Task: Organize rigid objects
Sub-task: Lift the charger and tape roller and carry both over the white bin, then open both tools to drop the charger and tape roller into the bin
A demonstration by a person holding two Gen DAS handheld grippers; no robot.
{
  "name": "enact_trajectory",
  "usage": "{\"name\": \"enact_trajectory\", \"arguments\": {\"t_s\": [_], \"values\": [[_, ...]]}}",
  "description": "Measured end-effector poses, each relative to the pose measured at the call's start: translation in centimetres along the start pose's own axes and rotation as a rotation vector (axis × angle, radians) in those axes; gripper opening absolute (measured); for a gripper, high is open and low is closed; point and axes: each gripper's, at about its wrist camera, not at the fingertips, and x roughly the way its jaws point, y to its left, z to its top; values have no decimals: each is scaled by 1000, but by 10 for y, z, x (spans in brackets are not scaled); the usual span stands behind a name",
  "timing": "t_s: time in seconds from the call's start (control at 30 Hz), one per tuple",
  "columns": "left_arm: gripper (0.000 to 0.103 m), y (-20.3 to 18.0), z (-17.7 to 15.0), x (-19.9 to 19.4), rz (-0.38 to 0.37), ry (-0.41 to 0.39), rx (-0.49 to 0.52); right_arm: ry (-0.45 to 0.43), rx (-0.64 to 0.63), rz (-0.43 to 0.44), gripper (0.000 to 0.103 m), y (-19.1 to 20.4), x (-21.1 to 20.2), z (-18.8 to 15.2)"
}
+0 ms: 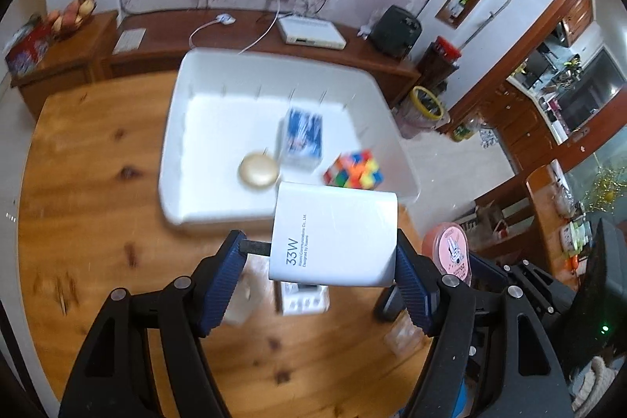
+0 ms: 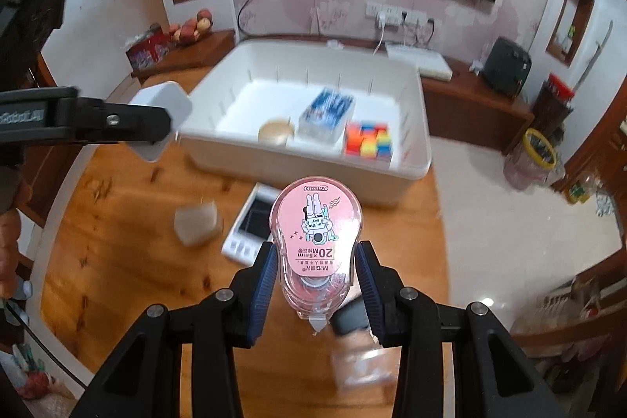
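My left gripper [image 1: 318, 241] is shut on a white 33W charger [image 1: 333, 237]; the charger's prongs rest against the left pad and its body against the right pad. It hangs above the wooden table [image 1: 90, 183], just short of the white bin [image 1: 196, 151]. My right gripper [image 2: 317, 246] is shut on a pink correction tape [image 2: 317, 222], also held in the air before the bin [image 2: 415, 112]. Inside the bin lie a gold round case [image 2: 276, 131], a blue box [image 2: 327, 114] and a colourful puzzle cube [image 2: 368, 140]. In the right wrist view the charger [image 2: 164, 108] shows at the left.
On the table under the grippers lie a white screened device [image 2: 254, 218], a small translucent container [image 2: 196, 222], a dark object [image 2: 348, 316] and a clear plastic piece [image 2: 360, 363]. The table's right edge drops to the pale floor [image 2: 509, 222]. A low cabinet [image 2: 470, 96] stands behind the bin.
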Motion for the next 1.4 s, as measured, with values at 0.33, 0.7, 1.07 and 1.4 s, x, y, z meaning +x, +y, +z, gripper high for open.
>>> {"name": "enact_trajectory", "arguments": {"t_s": [0.33,0.7,1.07,1.4], "values": [[75,-2,73,41,-69,13,-30,-55,-18,-150,41,-21,19,95],[75,27,114,107,-66,99,-74,0,-61,-285,41,-27,93,142],[75,48,109,163,-78,206,-101,163,-80,-390,41,-31,177,133],[75,59,103,181,-89,246,-141,232,-70,-394,23,-33,205,125]]}}
